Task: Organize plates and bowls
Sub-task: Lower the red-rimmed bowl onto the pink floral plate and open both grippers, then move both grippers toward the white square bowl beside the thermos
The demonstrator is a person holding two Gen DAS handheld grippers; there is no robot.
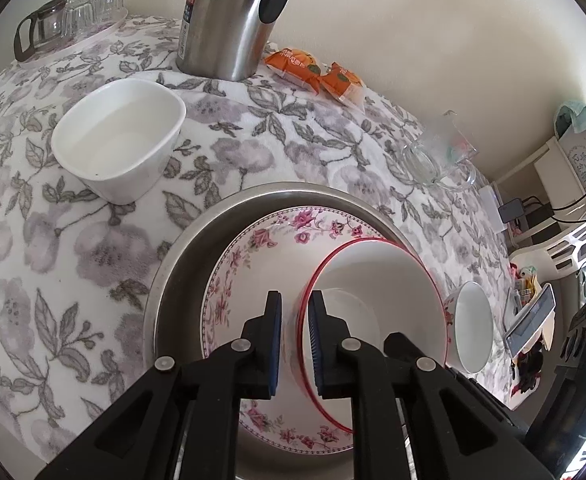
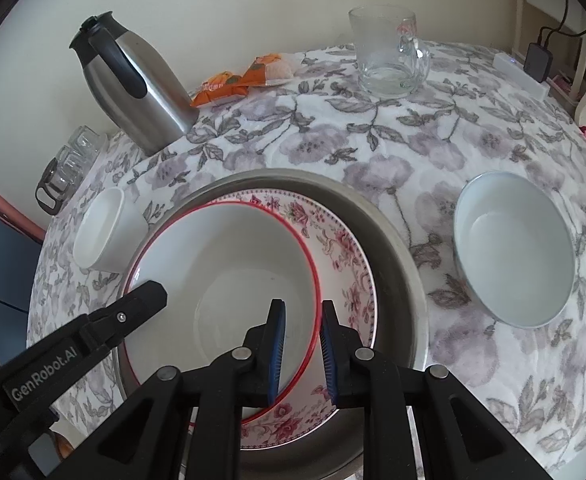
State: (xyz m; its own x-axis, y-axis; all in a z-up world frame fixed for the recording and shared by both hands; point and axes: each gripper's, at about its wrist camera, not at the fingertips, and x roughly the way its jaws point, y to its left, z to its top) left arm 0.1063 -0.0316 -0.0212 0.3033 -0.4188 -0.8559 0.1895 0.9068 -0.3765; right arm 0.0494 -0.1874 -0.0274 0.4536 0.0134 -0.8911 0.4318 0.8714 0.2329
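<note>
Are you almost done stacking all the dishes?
About halfway. Done: the floral plate sits in the metal tray. In hand: both grippers, left and right, clamp the red-rimmed bowl's rim, over that plate. Left: the round white bowl and the square white bowl wait on the cloth.

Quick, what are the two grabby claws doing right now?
Left gripper: closed on the left rim of the red-rimmed bowl.
Right gripper: closed on the right rim of the same bowl.
</note>
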